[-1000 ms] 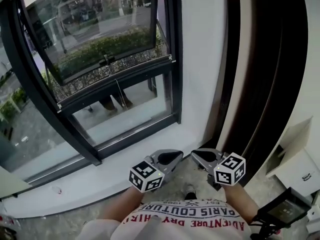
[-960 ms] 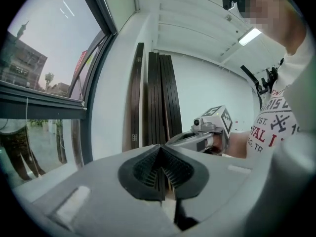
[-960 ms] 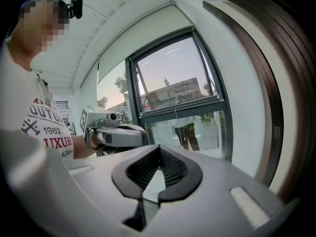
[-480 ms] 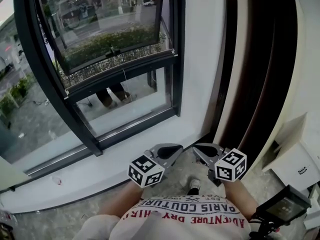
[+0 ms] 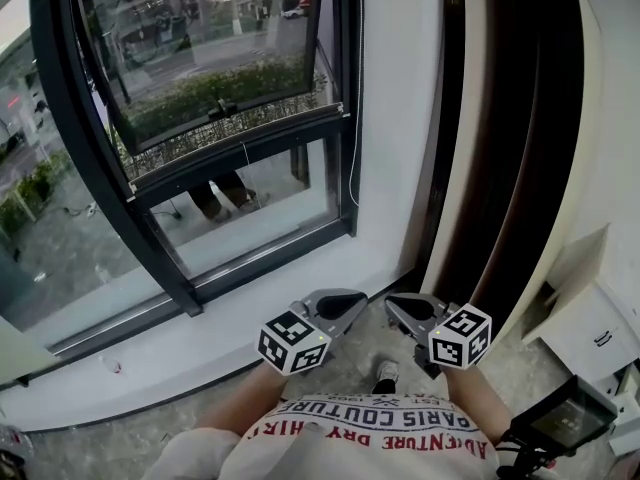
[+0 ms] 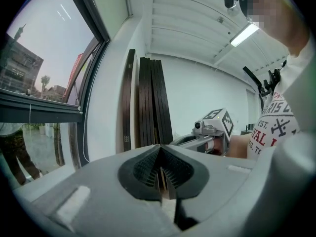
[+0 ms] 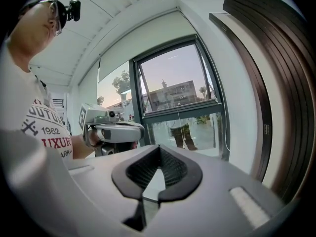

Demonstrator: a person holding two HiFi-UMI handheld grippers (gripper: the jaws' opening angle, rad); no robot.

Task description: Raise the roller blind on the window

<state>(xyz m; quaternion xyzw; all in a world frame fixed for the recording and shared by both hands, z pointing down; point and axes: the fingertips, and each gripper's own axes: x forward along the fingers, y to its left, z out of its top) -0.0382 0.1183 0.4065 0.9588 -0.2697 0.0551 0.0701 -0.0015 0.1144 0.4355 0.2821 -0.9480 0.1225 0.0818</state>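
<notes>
We hold our grey left gripper (image 5: 343, 306) and grey right gripper (image 5: 404, 309) — both closed, empty — near the black-framed glass window (image 5: 346, 88).

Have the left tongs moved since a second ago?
Cannot tell: the left tongs keep about the same offset from the lower corner of the window frame, though the view shifted.

White lettered T-shirt (image 5: 372, 430); grey left hand-held gripper (image 5: 352, 300), right hand-held gripper (image 5: 396, 306).
</notes>
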